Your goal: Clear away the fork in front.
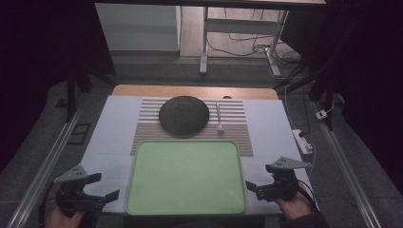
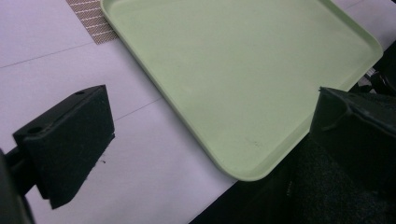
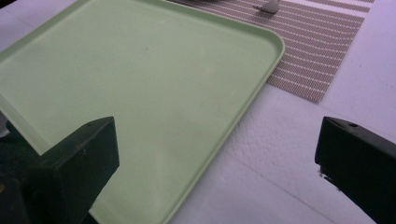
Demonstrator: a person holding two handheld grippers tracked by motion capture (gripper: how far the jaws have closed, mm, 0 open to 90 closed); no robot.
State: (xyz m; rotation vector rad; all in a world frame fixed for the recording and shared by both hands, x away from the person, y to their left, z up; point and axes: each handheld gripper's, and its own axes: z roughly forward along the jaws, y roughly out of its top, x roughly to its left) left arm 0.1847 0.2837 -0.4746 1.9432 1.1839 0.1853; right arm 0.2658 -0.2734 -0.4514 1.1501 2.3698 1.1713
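The flat pale-green plastic tray lies on the table between the left gripper and right gripper, near edges just inward of each; both jaws stand spread, holding nothing.

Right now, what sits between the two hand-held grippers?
The green tray, nothing on it, spans the stretch between the left hand-held gripper and the right hand-held gripper in the high view. Both stand open beside its near corners.

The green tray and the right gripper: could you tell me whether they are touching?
Apart. In the high view, white table shows between the right gripper and the green tray's right rim; its jaws stand open.
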